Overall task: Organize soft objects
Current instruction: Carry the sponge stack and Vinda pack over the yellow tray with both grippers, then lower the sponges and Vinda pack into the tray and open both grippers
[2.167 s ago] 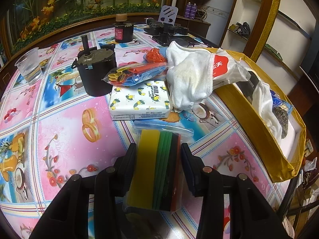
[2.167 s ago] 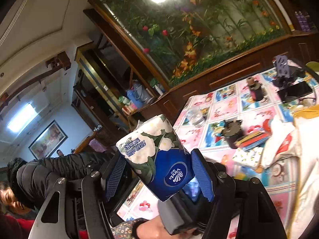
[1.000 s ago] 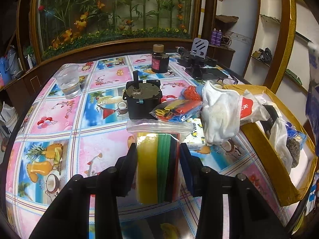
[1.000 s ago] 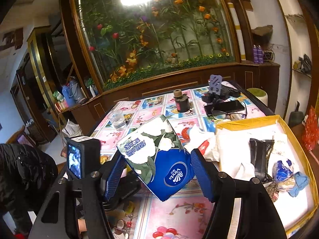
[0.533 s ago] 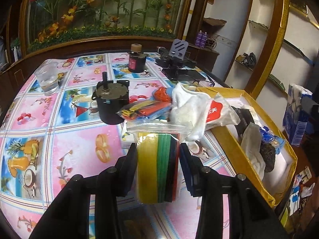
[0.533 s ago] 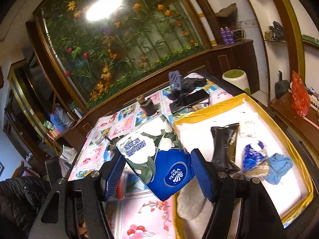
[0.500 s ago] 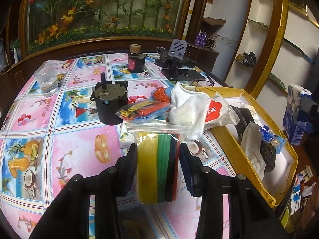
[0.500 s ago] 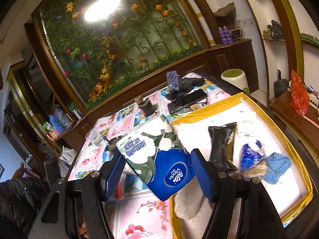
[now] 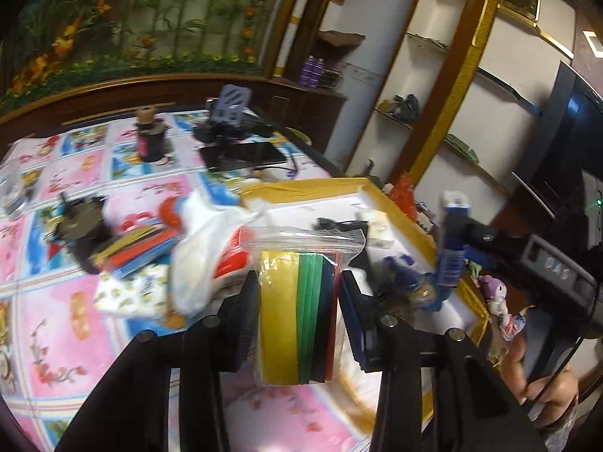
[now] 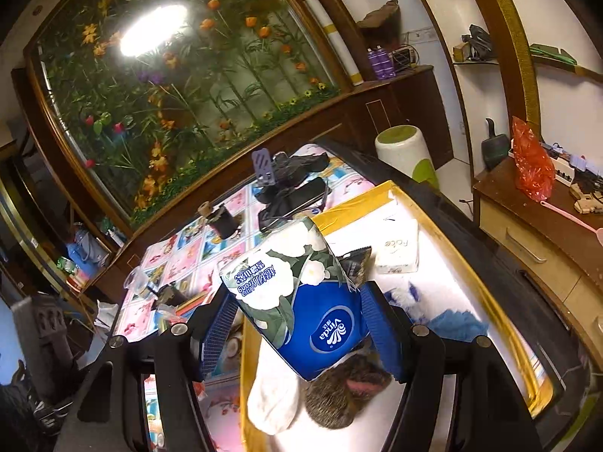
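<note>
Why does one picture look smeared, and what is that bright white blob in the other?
Left wrist view: motion blur smears the table and box, while the held bag of sponges stays sharp. Right wrist view: crisp, but a lamp's glare burns out on the glass; both lenses bend straight edges.

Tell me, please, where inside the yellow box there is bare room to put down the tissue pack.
Yellow box: bare white floor along the far wall, beyond the small white packet, and near the right wall past the blue cloth. Crowded near the white sock and the brown furry thing.
</note>
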Demonstrator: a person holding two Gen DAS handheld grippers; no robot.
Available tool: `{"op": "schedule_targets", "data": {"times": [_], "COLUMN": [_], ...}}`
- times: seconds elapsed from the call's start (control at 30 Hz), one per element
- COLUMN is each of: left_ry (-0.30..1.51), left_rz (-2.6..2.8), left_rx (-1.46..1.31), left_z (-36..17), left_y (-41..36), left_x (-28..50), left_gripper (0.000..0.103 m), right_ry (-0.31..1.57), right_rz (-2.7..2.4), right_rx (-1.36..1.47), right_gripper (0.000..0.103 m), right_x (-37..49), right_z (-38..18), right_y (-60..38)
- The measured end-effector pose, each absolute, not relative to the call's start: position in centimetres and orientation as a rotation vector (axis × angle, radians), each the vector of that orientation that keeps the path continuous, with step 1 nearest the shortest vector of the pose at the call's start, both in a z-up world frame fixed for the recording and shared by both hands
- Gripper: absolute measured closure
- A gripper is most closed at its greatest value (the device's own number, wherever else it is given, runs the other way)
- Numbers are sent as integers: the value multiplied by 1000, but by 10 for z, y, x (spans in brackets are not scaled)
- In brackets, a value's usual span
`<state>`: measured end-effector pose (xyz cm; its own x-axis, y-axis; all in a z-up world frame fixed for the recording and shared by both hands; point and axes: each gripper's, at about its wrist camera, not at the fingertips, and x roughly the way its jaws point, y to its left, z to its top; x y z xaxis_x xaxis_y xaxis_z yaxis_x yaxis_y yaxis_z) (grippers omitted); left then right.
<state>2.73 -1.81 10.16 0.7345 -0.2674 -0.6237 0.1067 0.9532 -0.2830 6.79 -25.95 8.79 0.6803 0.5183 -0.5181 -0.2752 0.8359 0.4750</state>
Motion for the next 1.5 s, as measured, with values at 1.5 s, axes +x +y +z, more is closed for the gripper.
{"op": "schedule_targets", "data": {"times": [1.5], "left_ry": [688], "left_rz": [-270], "left_rx": [-283], "left_z": [80], "left_y": [-34], "left_x": [64], "left_gripper": [27], "right_ry": [660], "right_rz": [323], "right_rx": [353], "right_gripper": [15], "right_x": [66], "right_z": [103], "right_y": [-255]}}
